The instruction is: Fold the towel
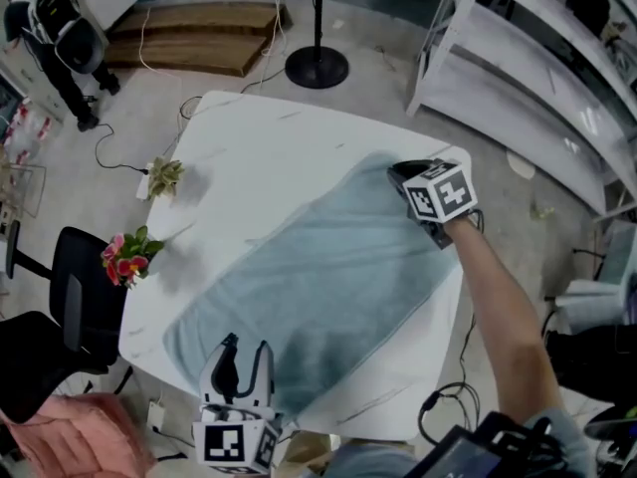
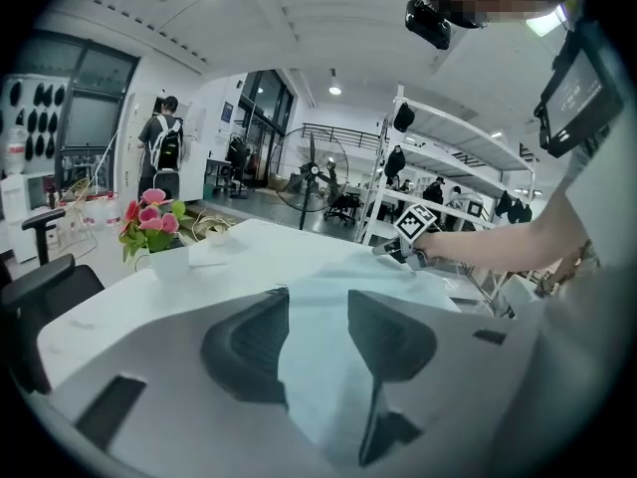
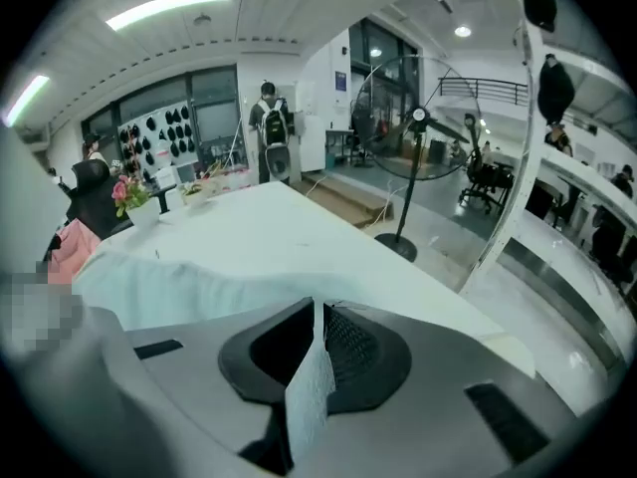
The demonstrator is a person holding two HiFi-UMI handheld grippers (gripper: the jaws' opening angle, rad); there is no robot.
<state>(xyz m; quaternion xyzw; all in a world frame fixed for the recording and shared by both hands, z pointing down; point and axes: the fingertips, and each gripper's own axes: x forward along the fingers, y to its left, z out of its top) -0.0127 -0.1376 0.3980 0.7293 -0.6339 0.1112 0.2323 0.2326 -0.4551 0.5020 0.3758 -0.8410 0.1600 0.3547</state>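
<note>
- Pinching the far corner of the towel (image 1: 328, 277), the right gripper (image 1: 400, 175) is holding soft, limp, light cloth.
- Left gripper (image 1: 246, 352) is hovering, jaws apart, over the near corner, the likely hold.

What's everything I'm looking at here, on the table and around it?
table: one, white, centre
towel: one, pale blue, spread on table
flowers: one pot, pink, table's left edge
plant: one, green, left edge, farther back
fan: one, black, floor beyond table
chair: one, black, left of table
shelving: one, white, right
left gripper: one, jaws apart at towel's near corner
right gripper: one, jaws shut on towel's far corner
</note>
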